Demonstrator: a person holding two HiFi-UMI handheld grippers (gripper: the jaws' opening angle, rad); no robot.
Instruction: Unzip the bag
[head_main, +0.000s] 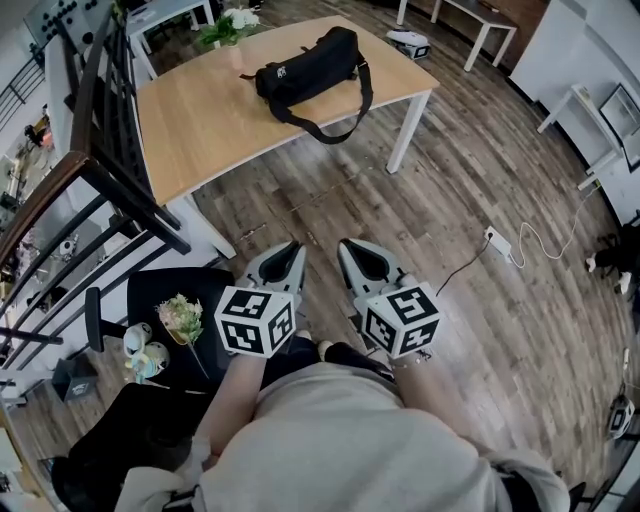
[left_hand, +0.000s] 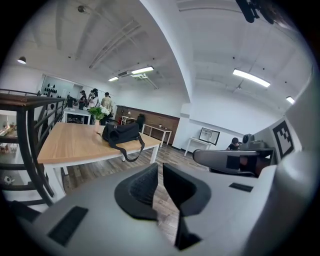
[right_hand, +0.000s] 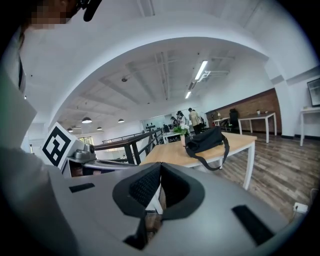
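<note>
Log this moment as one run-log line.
stage: before contact | bag: on table, untouched | left gripper: shut, empty | right gripper: shut, empty

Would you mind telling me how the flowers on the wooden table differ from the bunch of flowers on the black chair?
The table flowers stand upright near the black bag; the chair bunch lies on its side on the black seat. The table flowers are white with plenty of green leaf; the chair bunch looks pale pink with little green. Both are small bunches of flowers.
</note>
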